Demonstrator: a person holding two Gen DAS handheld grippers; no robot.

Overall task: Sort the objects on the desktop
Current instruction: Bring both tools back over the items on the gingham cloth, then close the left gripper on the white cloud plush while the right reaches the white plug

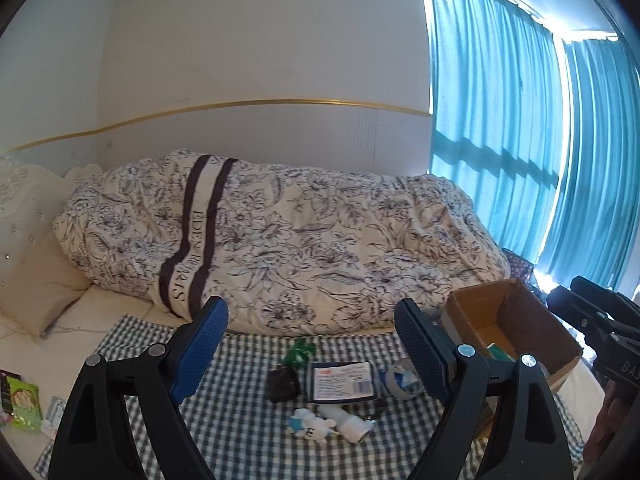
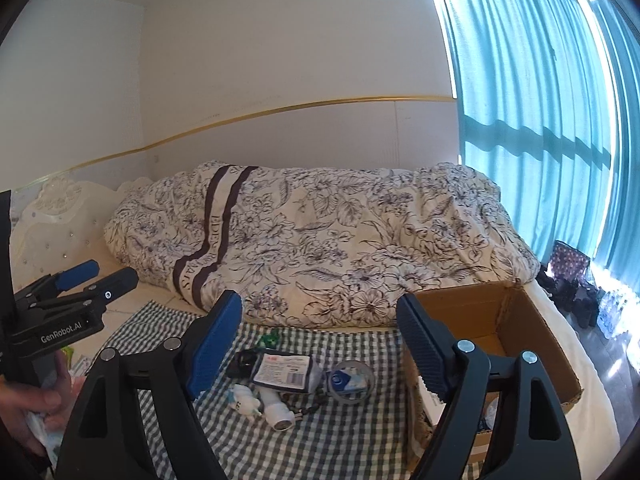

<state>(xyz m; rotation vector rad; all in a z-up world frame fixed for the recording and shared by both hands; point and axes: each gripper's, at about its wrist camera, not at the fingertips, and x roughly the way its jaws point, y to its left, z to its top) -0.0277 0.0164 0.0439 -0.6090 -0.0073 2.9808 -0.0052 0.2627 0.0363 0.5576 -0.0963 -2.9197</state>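
Jaws of the left gripper and right gripper stand spread, empty, above a flat dark-edged white-labelled packet lying long axis crosswise between them on the checked cloth, brown cardboard box beyond the right jaw.

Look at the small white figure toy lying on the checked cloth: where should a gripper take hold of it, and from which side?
Probably grip the white figure toy across its narrow middle, coming from above with the fingers either side. It lies flat on the checked cloth, and a white tube sits close beside it, so a low sideways approach looks crowded.
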